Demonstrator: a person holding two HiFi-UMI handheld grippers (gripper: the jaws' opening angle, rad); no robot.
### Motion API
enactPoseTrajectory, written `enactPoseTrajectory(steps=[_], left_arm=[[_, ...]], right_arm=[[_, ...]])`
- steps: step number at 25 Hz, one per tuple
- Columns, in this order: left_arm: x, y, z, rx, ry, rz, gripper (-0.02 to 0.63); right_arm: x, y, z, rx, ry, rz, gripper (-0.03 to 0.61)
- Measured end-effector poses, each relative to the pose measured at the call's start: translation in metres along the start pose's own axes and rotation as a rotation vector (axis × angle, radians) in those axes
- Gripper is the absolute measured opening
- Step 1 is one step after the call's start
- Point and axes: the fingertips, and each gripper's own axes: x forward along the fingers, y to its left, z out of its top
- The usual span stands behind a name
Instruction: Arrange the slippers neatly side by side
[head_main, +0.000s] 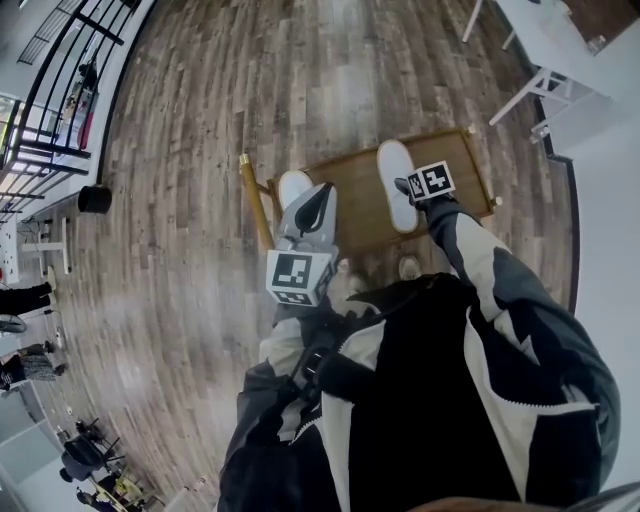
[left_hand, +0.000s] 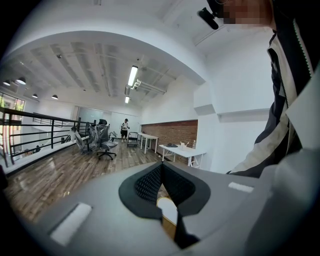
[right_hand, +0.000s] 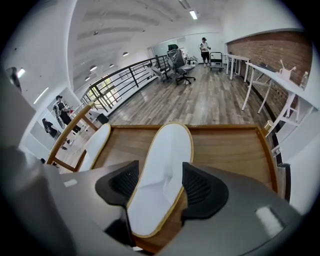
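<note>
Two white slippers with yellow piping lie on a low wooden tray table. The right slipper lies lengthwise, and my right gripper hangs over its near end. In the right gripper view this slipper runs between the open jaws of the right gripper, whose pads do not press on it. The left slipper lies near the tray's left edge. My left gripper is raised above it, shut and empty. Under the closed pads of the left gripper a sliver of slipper shows.
The tray has a raised rim and stands on a wood plank floor. White tables stand at the far right. A black railing and a black bin are at the left. Wrapped office chairs and a person stand far off.
</note>
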Motion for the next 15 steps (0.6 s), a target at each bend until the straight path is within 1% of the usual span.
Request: enactPoseTrajectory(steps=[5,9,10,11,12,15], left_arm=[[-0.007,0.003,-0.004,-0.001,0.017,0.021,0.018],[-0.009,0.006,-0.004,-0.002,0.02,0.045,0.018],[-0.01,0.007,-0.004,-0.003,0.021,0.051,0.018],[-0.012,0.008,-0.005,-0.005,0.021,0.057,0.018],[-0.013,0.009,-0.006,-0.006,0.021,0.062,0.018],[-0.017,0.012,-0.006,-0.007,0.019,0.075,0.018]], right_arm=[[0.008,-0.002,-0.006,0.017,0.024,0.001,0.268],[0.012,-0.01,-0.007,-0.009,0.053,-0.02,0.267],[0.013,-0.011,-0.009,-0.013,0.06,-0.029,0.25],[0.013,-0.013,-0.01,-0.014,0.064,-0.038,0.166],[0.013,-0.014,-0.01,-0.015,0.062,-0.044,0.024],[0.015,-0.009,-0.008,-0.021,0.053,-0.029,0.02]])
